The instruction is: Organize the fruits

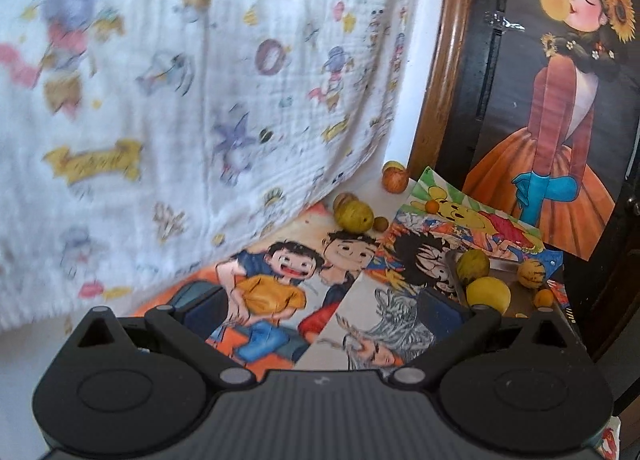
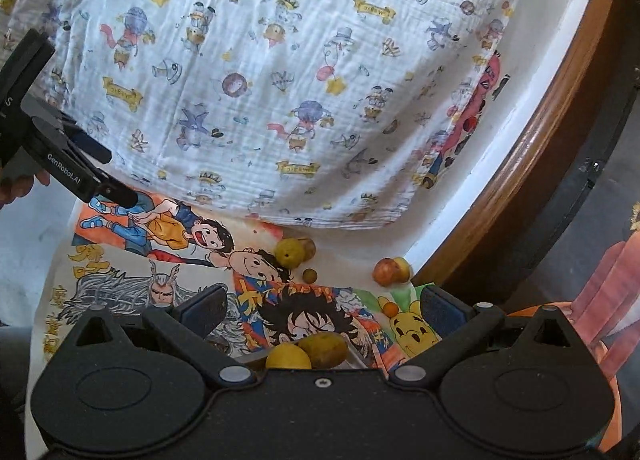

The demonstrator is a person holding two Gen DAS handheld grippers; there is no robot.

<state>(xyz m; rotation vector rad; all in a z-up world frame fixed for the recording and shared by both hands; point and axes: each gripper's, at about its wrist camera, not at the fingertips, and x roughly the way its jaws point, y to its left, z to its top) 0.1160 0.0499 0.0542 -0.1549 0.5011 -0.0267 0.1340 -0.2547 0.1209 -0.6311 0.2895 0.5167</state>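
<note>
The fruits lay scattered over a counter [image 2: 352,260] covered with cartoon posters [image 1: 280,284]. A metal tray [image 1: 516,296], only partly visible in the left wrist view, held 2 of them touching each other: a yellow lemon [image 1: 488,291] at its near edge and a green-yellow fruit [image 1: 473,266] just behind it. A striped yellow fruit [image 1: 531,274] sat farther along the tray, though whether it rested inside or on the rim could not be told, and a small orange fruit [image 1: 544,297] lay near it. Outside the tray, toward the hanging printed cloth [image 2: 280,79], a yellow-green fruit [image 2: 290,253] touched a brown one [image 2: 309,247] behind it, with 1 small brown round fruit [image 2: 309,275] just beside them. Farther back by the wooden frame [image 2: 520,163], a red-orange apple [image 2: 386,271] touched another fruit behind it. A tiny orange fruit [image 2: 388,308] rested on the bear poster [image 2: 412,334].

The left hand-held gripper [image 1: 322,306] hung above the posters, spread wide and empty. The right hand-held gripper [image 2: 324,310] was likewise spread, holding nothing, with the lemon and green-yellow fruit just below it.
</note>
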